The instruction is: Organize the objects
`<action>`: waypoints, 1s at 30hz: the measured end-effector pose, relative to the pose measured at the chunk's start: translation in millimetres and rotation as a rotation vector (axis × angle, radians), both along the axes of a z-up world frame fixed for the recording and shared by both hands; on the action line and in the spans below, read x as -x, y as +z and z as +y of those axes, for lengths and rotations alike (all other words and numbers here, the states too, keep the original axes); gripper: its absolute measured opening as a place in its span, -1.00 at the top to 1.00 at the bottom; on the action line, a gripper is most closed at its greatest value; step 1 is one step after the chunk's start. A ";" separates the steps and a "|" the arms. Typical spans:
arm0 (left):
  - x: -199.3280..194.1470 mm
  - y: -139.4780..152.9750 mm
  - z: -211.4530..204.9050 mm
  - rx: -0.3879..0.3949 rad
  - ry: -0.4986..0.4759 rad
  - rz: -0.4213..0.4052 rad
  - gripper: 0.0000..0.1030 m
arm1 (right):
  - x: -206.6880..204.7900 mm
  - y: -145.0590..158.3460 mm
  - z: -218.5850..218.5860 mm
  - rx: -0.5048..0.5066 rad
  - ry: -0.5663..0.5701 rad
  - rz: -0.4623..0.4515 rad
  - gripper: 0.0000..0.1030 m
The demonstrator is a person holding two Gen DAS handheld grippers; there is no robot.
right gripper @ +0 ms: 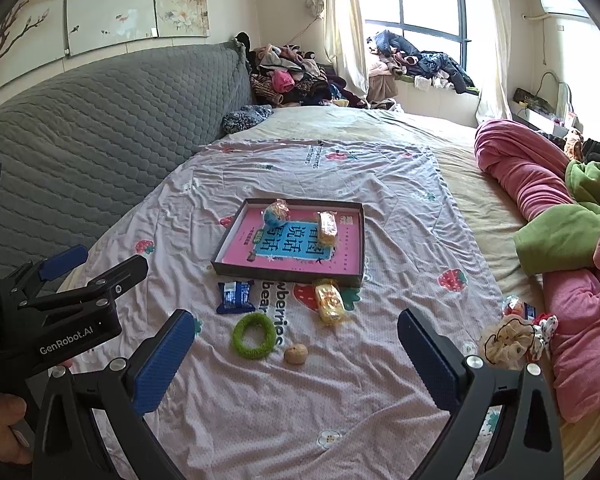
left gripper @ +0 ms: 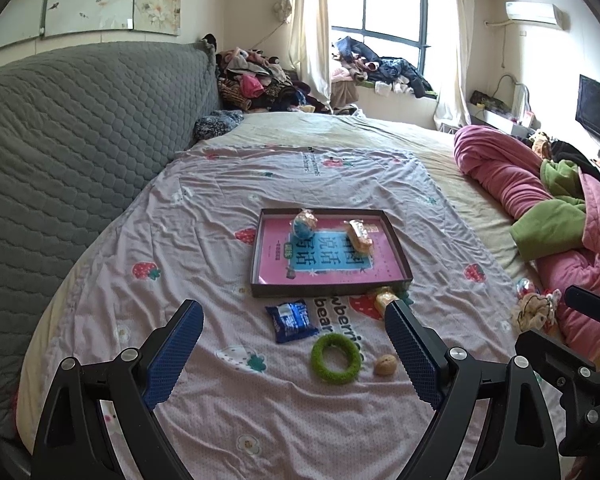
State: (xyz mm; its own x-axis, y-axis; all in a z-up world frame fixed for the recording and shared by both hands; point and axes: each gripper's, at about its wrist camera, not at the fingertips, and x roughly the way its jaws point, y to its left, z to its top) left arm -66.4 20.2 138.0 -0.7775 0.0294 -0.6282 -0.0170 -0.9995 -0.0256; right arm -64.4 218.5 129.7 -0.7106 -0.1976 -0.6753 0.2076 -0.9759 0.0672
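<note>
Right now I am holding both grippers above the near end of the bed (left gripper: 100,264), and neither is carrying anything: the left gripper (left gripper: 296,322) is hanging with its fingers spread wide, and the right gripper (right gripper: 296,330) is doing the same. Ahead of them a shallow tray (left gripper: 332,286) is lying flat on the strawberry-print sheet, and I am reading it as the collecting place, since two wrapped snacks are already sitting inside it toward its far edge: a round blue one (left gripper: 304,224) and a long orange one (left gripper: 360,236). Four things are waiting loose on the sheet just in front of the tray. A blue packet (left gripper: 292,320) is lying nearest the left gripper; a yellow wrapped cake (right gripper: 330,300) is resting against the tray's near wall; a green ring (right gripper: 254,336) and a walnut (right gripper: 296,354) are sitting closest to me, near each other but apart. A frilly scrunchie (right gripper: 504,340) and another small wrapper are lying off by the pink quilt (right gripper: 540,184). I am judging the job partly done, and keeping the fingers wide because either gripper could be dropping straight onto a loose piece.
</note>
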 end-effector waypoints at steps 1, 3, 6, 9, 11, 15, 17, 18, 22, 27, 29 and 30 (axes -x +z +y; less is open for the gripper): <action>-0.3 -0.9 0.5 0.001 0.000 -0.002 -0.80 | -1.6 -1.4 0.3 -0.001 0.000 0.000 -0.99; -2.6 -2.8 1.6 0.004 -0.001 -0.005 -0.80 | -4.0 -4.6 0.8 -0.004 0.003 -0.004 -0.99; -6.2 -5.3 2.3 0.008 -0.001 -0.007 -0.80 | -8.0 -7.8 1.2 -0.011 0.004 -0.006 -0.99; -9.0 -7.9 3.3 0.009 -0.002 -0.011 -0.80 | -10.7 -11.1 0.7 -0.014 0.007 -0.009 -0.99; -11.0 -9.5 4.2 0.010 -0.003 -0.013 -0.80 | -12.6 -13.5 0.9 -0.015 0.008 -0.012 -0.99; -11.9 -12.5 5.0 0.007 0.001 -0.017 -0.80 | -13.5 -18.0 1.2 -0.014 0.009 -0.021 -0.99; -12.5 -16.1 4.8 0.010 0.002 -0.022 -0.80 | -13.8 -22.1 0.8 -0.016 0.010 -0.026 -0.99; -12.4 -17.6 4.4 0.012 0.003 -0.024 -0.80 | -13.8 -24.2 1.0 -0.017 0.010 -0.029 -0.99; -12.5 -24.8 5.0 0.015 -0.002 -0.033 -0.80 | -13.8 -31.9 1.2 -0.014 0.009 -0.041 -0.99; -11.6 -34.1 4.6 0.015 -0.004 -0.046 -0.80 | -13.2 -39.5 0.4 -0.012 0.014 -0.050 -0.99; -11.3 -38.5 4.4 0.013 -0.005 -0.053 -0.80 | -12.7 -42.4 0.7 -0.011 0.013 -0.052 -0.99; -10.8 -40.5 4.1 0.014 -0.004 -0.057 -0.80 | -12.2 -44.0 0.9 -0.012 0.012 -0.054 -0.99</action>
